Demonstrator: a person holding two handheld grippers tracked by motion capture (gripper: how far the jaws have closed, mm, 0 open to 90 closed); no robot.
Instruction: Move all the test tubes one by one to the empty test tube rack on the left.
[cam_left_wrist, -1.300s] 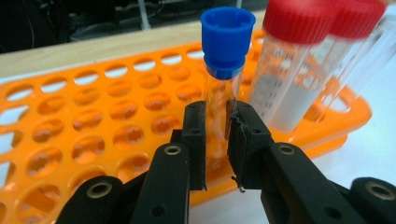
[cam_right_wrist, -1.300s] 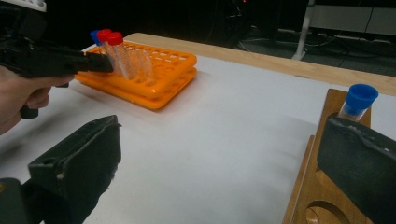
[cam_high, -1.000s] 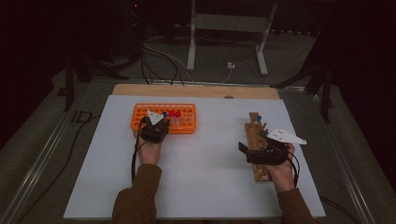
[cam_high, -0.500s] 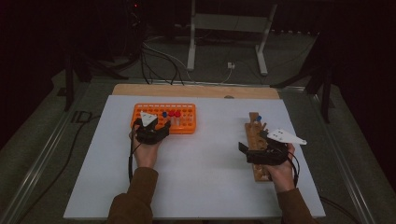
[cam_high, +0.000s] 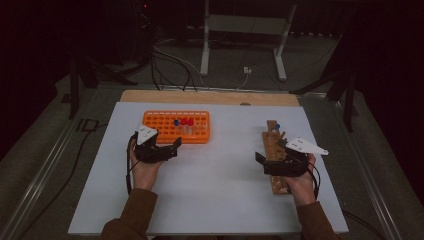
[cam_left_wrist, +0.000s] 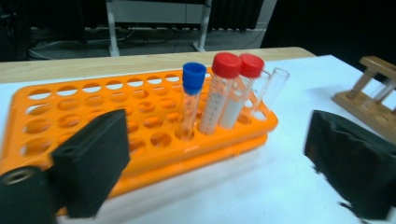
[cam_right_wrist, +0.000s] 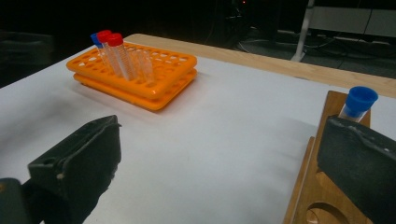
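An orange tube rack (cam_high: 160, 125) (cam_left_wrist: 70, 107) (cam_right_wrist: 159, 79) lies at the back left of the white sheet. A blue-capped tube (cam_left_wrist: 193, 93) and two red-capped tubes (cam_left_wrist: 225, 88) stand in it beside uncapped clear tubes (cam_left_wrist: 271, 84). My left gripper (cam_high: 167, 150) (cam_left_wrist: 219, 172) hovers just in front of the rack. Its jaws have just been opening and stand open, with nothing between them. A wooden rack (cam_high: 274, 142) (cam_right_wrist: 317, 186) on the right holds one blue-capped tube (cam_high: 277, 127) (cam_right_wrist: 359, 102). My right gripper (cam_high: 270, 152) (cam_right_wrist: 219, 163) is open over that rack's near end.
The white sheet (cam_high: 215, 180) covers the table, with a bare wooden strip (cam_high: 210, 97) along its far edge. Cables (cam_high: 170, 65) and a metal stand (cam_high: 205, 45) are on the dark floor beyond. The wooden rack (cam_left_wrist: 369, 93) appears off to the right of the left gripper.
My left gripper has drawn back from the orange rack toward the near edge and risen a little, and its jaws have opened. The right hand has stayed put.
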